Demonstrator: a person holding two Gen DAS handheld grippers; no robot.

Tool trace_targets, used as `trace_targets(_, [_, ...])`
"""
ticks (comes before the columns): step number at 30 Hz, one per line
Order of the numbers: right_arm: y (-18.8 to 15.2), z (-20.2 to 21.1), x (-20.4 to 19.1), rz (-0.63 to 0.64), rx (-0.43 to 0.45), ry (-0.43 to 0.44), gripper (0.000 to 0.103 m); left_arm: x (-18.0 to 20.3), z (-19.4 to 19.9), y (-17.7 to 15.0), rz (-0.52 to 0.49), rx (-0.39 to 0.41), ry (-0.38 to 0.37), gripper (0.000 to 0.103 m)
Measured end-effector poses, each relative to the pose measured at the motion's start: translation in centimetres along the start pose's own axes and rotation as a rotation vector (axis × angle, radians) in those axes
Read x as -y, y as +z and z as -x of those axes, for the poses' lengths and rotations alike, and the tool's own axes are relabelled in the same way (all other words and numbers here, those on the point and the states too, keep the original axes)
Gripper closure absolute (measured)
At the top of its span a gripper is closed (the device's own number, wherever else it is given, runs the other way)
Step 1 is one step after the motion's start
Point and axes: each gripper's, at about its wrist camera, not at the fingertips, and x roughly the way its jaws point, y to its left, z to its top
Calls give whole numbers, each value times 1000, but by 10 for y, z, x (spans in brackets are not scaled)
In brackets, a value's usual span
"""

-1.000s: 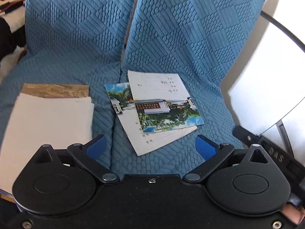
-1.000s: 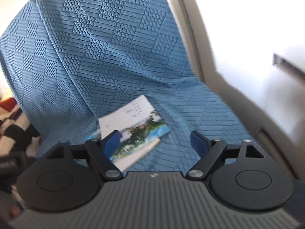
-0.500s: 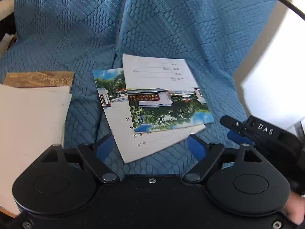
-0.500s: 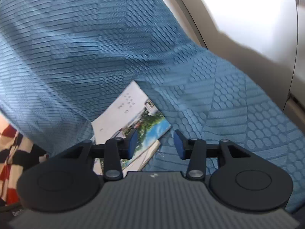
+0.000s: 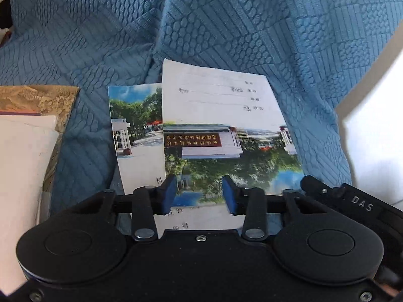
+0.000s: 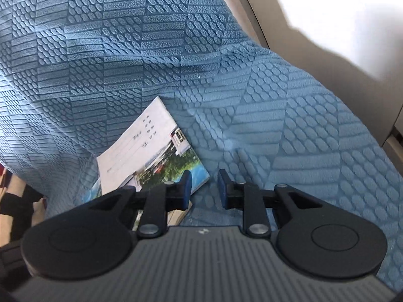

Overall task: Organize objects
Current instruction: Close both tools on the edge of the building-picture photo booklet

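Two thin booklets with photo covers lie overlapped on a blue quilted sofa cover [image 5: 252, 25]. The top booklet [image 5: 221, 125] covers the right part of the lower booklet [image 5: 136, 130]. My left gripper [image 5: 199, 193] hovers over the top booklet's near edge. Its jaws are closing, a gap still shows, and the pads press on nothing. In the right wrist view my right gripper [image 6: 203, 188] sits by the near corner of the top booklet [image 6: 151, 156]. Its jaws are closing too, with only blue fabric in the gap. The right gripper's black body [image 5: 352, 201] shows at the right of the left view.
A white stack of paper [image 5: 22, 163] lies on a brown-gold book [image 5: 37, 98] at the left on the seat. A white panel [image 5: 372, 138] borders the seat at the right. The sofa's pale frame [image 6: 252, 7] runs along the upper right.
Both grippers have come down and closer to the booklets, and both pairs of jaws have narrowed a lot. The right gripper's body has come into the left view.
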Motion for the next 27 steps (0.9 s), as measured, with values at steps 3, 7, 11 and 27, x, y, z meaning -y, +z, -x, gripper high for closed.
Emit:
trace_targets(3, [0,-3,-4,34,6,-6,79,1,-4,4,-20,2,13,75])
trace_targets(7, [2,-8,-2,9,-11,42,77,5,-5,6,-33,-5,29,75])
trace_targets(11, [3,-7,6,-72,-18,91,74,11,-5,3,-90,10,48,75])
trace_targets(27, [6,-14,-1,-186,-31,333,97,-16,-3,22,67,-57,-89,74])
